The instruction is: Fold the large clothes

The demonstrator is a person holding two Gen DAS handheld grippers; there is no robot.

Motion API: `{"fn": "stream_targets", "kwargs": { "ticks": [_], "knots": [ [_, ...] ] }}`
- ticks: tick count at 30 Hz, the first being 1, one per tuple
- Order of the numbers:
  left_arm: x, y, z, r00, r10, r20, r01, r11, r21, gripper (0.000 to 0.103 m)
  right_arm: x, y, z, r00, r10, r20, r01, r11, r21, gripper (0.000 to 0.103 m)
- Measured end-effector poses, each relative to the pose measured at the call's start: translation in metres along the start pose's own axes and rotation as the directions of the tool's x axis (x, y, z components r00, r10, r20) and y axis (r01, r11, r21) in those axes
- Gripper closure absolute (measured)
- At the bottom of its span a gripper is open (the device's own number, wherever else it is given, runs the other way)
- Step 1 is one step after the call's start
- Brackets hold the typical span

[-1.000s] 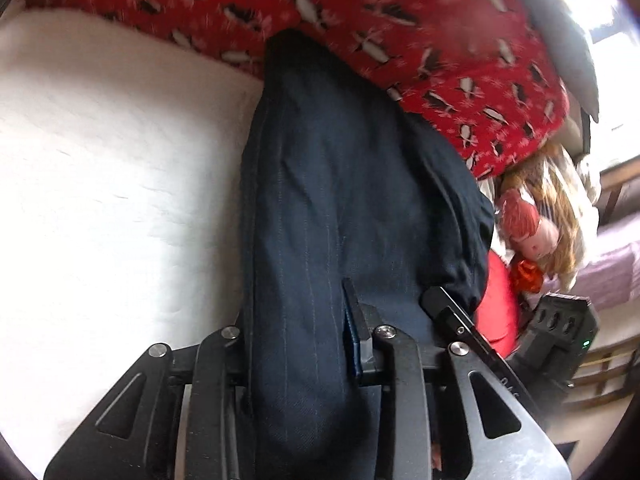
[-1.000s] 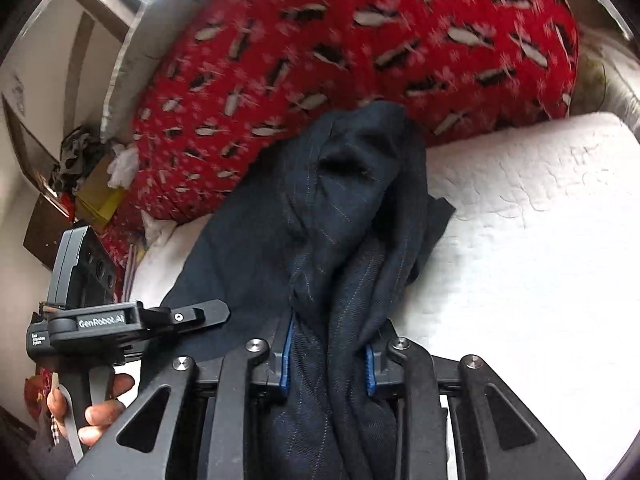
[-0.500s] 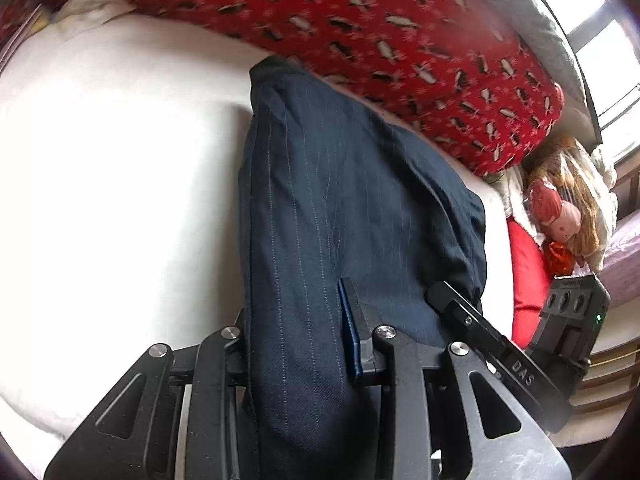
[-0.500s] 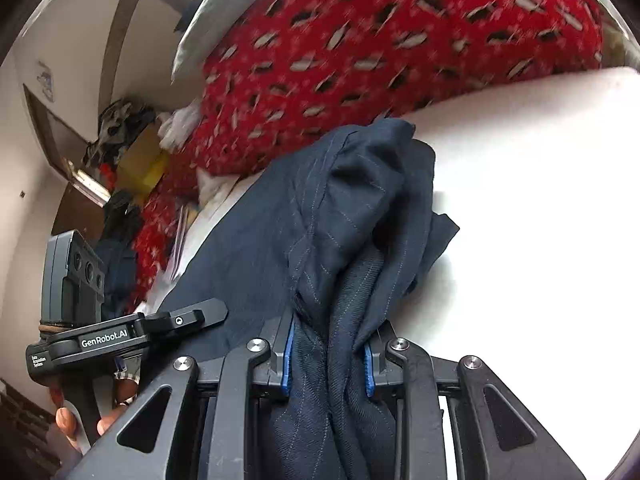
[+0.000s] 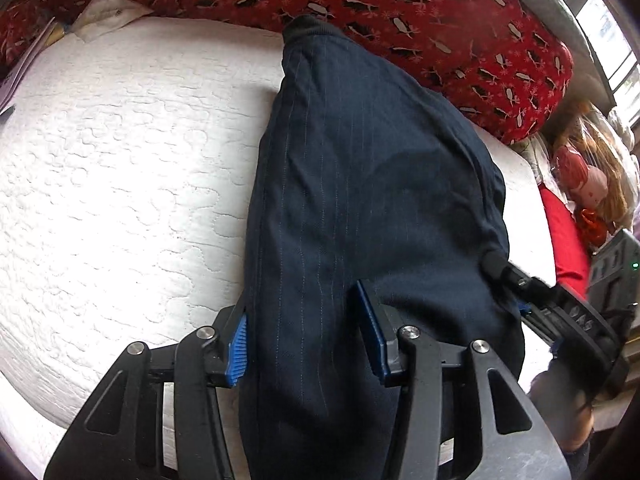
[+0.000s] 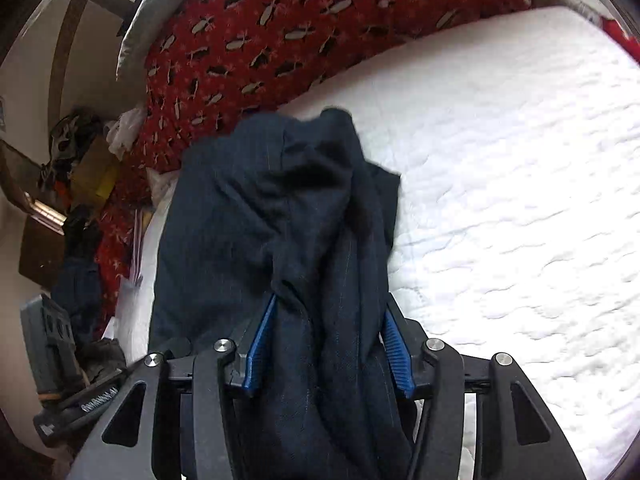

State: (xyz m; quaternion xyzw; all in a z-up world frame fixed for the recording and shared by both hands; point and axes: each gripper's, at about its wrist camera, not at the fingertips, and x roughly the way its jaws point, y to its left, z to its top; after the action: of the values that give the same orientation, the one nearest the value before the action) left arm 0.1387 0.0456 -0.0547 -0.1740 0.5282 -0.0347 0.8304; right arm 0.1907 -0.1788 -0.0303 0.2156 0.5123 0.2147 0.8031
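Observation:
A dark navy pinstriped garment (image 5: pixel 360 184) lies folded lengthwise on a white quilted mattress (image 5: pixel 120 184). My left gripper (image 5: pixel 304 332) has its blue-padded jaws spread, with the near end of the cloth lying loosely between them. My right gripper (image 6: pixel 324 340) also has its jaws spread around the bunched near edge of the garment (image 6: pixel 280 216). The right gripper's body shows in the left wrist view (image 5: pixel 560 304) at the garment's right edge. The left gripper's body shows in the right wrist view (image 6: pixel 76 400).
A red patterned quilt (image 5: pixel 400 4) is heaped along the far edge of the mattress, also in the right wrist view (image 6: pixel 280 28). A doll and clutter (image 5: pixel 584 176) lie at the right. Papers (image 6: pixel 132 264) and boxes (image 6: pixel 92 176) sit off the mattress's left side.
Both grippers' jaws have spread from clamped to open. The garment has come down from held up to lying on the mattress, and both cameras have tilted downward.

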Motion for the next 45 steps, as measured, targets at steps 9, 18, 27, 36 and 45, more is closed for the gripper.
{"fn": "stream_targets", "kwargs": {
  "ticks": [9,18,27,36,45],
  "knots": [
    [-0.020,0.013,0.007,0.997,0.003,0.078,0.003,0.998,-0.067,0.057,0.003,0.017,0.026,0.995,-0.032,0.098,0.027,0.998,0.060,0.046],
    [-0.001,0.000,0.082,0.991,0.032,0.130,-0.027,0.999,-0.041,0.054,0.016,0.028,0.067,0.986,0.072,0.150,-0.076,0.997,0.022,0.100],
    [0.060,0.013,0.093,1.000,0.015,0.028,-0.012,0.994,-0.113,0.018,0.073,-0.012,0.074,0.997,-0.066,0.038,0.064,0.997,0.050,0.101],
    [-0.022,0.023,0.029,0.985,0.022,0.169,-0.021,1.000,-0.006,0.019,-0.016,0.027,0.033,0.987,0.092,0.134,-0.065,0.979,-0.193,0.076],
    [-0.007,0.016,-0.015,0.992,0.115,0.057,-0.118,0.991,0.060,0.019,-0.002,0.018,-0.011,0.985,-0.143,0.096,0.163,0.954,-0.253,0.057]
  ]
}}
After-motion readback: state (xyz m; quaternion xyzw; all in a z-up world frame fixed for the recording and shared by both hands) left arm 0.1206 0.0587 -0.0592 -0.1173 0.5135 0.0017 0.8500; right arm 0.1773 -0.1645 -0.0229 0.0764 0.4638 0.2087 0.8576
